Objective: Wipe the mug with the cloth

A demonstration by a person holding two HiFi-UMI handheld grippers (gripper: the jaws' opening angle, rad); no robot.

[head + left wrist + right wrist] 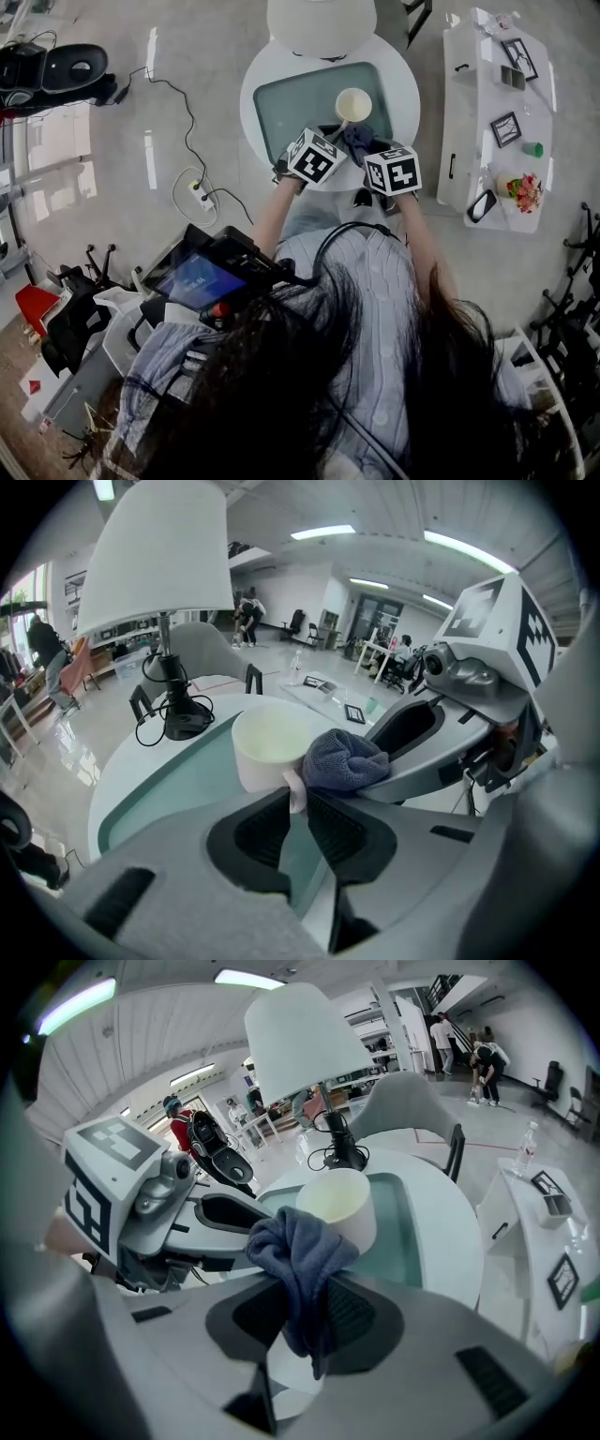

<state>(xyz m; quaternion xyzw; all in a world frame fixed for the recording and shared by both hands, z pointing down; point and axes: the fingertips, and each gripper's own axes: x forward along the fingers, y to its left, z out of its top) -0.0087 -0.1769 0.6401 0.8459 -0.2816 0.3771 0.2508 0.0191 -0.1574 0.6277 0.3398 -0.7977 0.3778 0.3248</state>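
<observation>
A cream mug (353, 103) stands upright on the teal tray (281, 108) of a round white table. In the left gripper view the mug (272, 747) is just ahead of my left gripper (300, 797). Its handle (294, 791) sits between the jaw tips, a narrow gap shows between the jaws, and they do not press on it. My right gripper (305, 1288) is shut on a blue-grey cloth (300, 1251). The bunched cloth (342, 759) rests against the mug's near right side, by the handle. Both grippers point steeply down, side by side.
A white table lamp (319, 21) stands at the table's far edge, its black base and coiled cable (180, 719) behind the tray. A white side shelf (492, 122) with frames and small items stands to the right. A power strip (200, 194) lies on the floor at the left.
</observation>
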